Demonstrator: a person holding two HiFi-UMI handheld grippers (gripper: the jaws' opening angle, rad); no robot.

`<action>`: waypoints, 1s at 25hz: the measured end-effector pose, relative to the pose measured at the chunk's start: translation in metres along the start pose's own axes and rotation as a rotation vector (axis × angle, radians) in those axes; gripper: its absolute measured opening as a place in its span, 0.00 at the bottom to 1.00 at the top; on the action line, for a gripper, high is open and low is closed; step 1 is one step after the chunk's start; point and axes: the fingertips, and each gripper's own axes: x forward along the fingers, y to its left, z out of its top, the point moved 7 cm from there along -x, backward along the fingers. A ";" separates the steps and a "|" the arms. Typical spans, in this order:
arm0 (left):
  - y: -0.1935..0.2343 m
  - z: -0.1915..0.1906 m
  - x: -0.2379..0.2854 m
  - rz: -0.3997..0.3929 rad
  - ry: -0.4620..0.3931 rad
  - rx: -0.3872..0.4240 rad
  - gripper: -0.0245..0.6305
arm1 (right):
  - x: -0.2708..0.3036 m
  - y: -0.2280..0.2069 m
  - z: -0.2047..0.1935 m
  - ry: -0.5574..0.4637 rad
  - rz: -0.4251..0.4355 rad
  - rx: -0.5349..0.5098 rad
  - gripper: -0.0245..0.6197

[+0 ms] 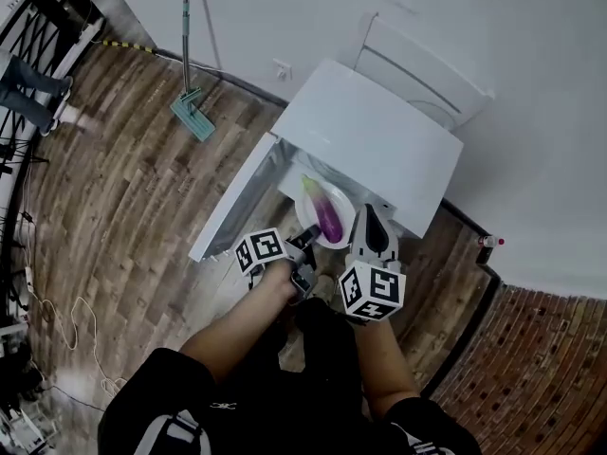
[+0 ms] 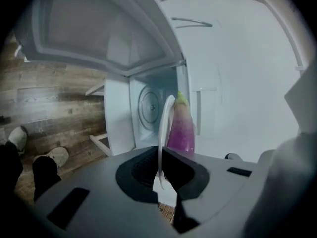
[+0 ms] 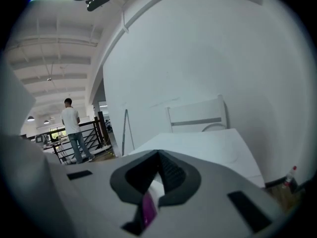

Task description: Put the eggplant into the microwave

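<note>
A purple eggplant (image 1: 327, 214) with a green stem lies on a white plate (image 1: 346, 197) in front of the open white microwave (image 1: 379, 131). My left gripper (image 1: 305, 240) is shut on the plate's near rim. In the left gripper view the plate (image 2: 163, 128) stands edge-on between the jaws, the eggplant (image 2: 182, 128) beside it and the microwave's turntable (image 2: 148, 103) behind. My right gripper (image 1: 368, 218) sits at the plate's right edge with its jaws together. Under its jaws (image 3: 159, 170) a bit of plate (image 3: 157, 190) and eggplant (image 3: 148, 207) shows; whether they touch is unclear.
The microwave door (image 1: 232, 207) swings out to the left over the wood floor. A mop (image 1: 194, 112) leans on the wall, a white chair (image 1: 417, 64) stands behind the microwave, and a small bottle (image 1: 488, 242) sits by the wall at right. A person (image 3: 72, 128) stands far off.
</note>
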 end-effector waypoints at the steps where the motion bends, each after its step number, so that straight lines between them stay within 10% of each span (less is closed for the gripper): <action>1: 0.011 0.006 0.009 0.012 0.013 0.006 0.06 | 0.008 -0.001 -0.013 -0.001 0.003 -0.016 0.06; 15: 0.078 0.083 0.116 -0.186 0.035 0.174 0.06 | 0.074 -0.045 -0.188 -0.145 -0.029 -0.034 0.06; 25: 0.082 0.095 0.135 -0.196 0.002 0.162 0.06 | 0.056 -0.046 -0.219 -0.125 -0.057 -0.017 0.06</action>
